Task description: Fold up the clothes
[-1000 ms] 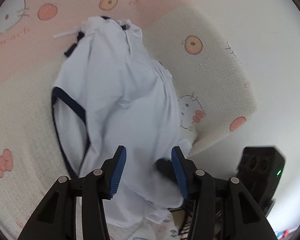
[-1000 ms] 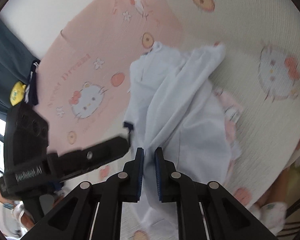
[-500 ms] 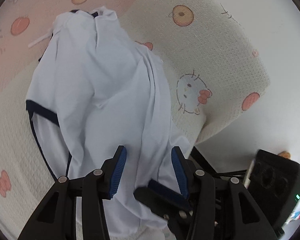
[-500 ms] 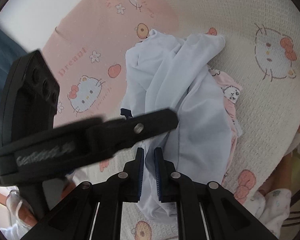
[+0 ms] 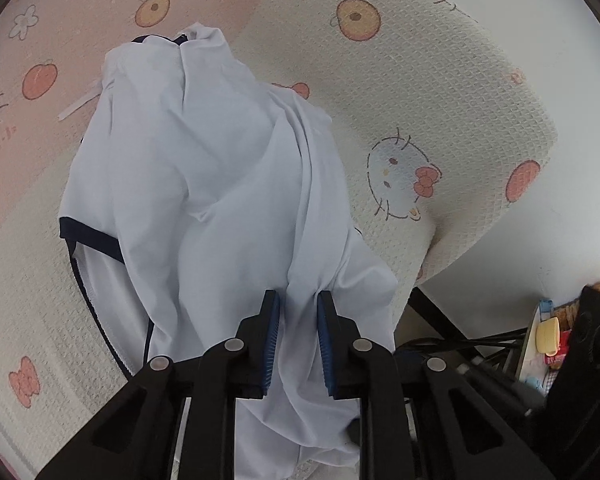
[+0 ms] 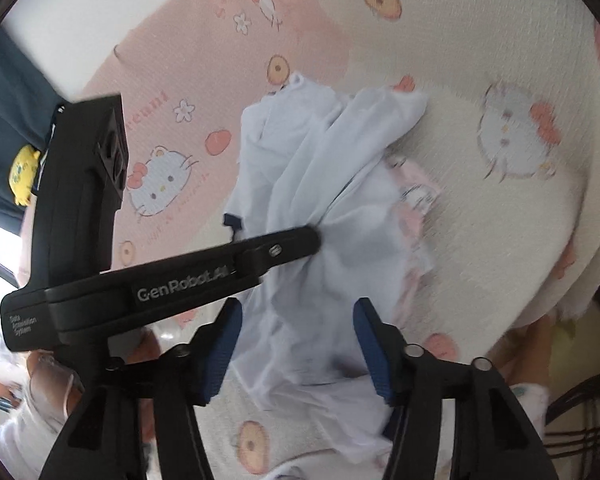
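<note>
A white garment with navy trim (image 5: 220, 184) lies crumpled on a cartoon-cat blanket (image 5: 440, 92) spread over a bed. My left gripper (image 5: 298, 296) is at the garment's near edge, its jaws closing. A gathered fold of the white cloth is pinched between the blue pads (image 5: 272, 332). In the right wrist view the left gripper (image 6: 314, 236) reaches in from the left onto the same garment (image 6: 308, 168). My right gripper (image 6: 298, 308) hovers just over the cloth's near part. Its jaws are opening and its pads (image 6: 224, 344) stand wide apart, touching no cloth.
A small pink printed garment (image 6: 416, 196) peeks out from under the white one. The bed's edge drops to a pale floor (image 5: 548, 240) on the right, with cables and small clutter (image 5: 548, 340) there. A dark blue cloth (image 6: 4, 120) hangs at the far left.
The left jaws have narrowed onto a fold of the white cloth, and that gripper slid further across it. The right jaws, shut before, have spread wide apart.
</note>
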The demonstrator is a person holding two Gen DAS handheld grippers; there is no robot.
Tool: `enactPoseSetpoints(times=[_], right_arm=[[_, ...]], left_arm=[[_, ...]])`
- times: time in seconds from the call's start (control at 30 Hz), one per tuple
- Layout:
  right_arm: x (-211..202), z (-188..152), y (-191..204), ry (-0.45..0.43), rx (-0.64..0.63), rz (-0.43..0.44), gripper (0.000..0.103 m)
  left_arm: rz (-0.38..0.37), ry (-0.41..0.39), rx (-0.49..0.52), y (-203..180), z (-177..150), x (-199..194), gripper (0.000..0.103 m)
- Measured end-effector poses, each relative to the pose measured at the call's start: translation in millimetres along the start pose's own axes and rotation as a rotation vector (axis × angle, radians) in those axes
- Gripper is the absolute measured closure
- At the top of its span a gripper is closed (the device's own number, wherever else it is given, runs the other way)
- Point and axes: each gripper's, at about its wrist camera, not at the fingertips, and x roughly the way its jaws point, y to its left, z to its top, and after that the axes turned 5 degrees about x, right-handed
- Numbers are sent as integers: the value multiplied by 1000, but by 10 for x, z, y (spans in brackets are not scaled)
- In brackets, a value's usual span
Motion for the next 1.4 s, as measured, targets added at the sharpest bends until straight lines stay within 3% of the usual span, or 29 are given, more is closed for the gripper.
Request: enactPoseSetpoints(times=[0.07, 0.2, 0.57, 0.73, 0.8, 0.97, 1.03, 1.1, 1.17, 1.3, 1.4], right_arm=[[-18, 50, -45, -18, -3, -22, 43], [-48, 142, -142, -58, 6, -55, 30], [218, 317, -260, -118, 126, -48, 28], [350, 390, -337, -94, 224, 18, 29], [408, 412, -340, -83, 244, 34, 36], [533, 428, -306, -55, 247, -19, 54], [549, 424, -303, -56, 246, -3, 66], [583, 424, -313, -39, 267, 38, 88], [595, 426, -306, -34, 278, 52, 89], [578, 425, -257, -36, 274, 76, 92], [540, 434, -223, -43, 273, 115, 92]], left_arm=[[3, 2, -6, 10, 6, 8, 87], [3, -2, -30, 50, -5, 9, 87], [-12, 1, -43, 163, -78, 90, 87], [-47, -12, -90, 240, -110, 79, 87], [-37, -22, -81, 223, -135, 81, 87], [-1, -26, -51, 216, -201, 67, 87], [0, -30, -48, 251, -226, 53, 87], [3, -24, -58, 289, -248, 58, 87], [-2, -12, -86, 339, -277, 52, 87], [-79, 9, -200, 508, -293, -16, 84], [-119, -12, -273, 634, -308, -130, 62]])
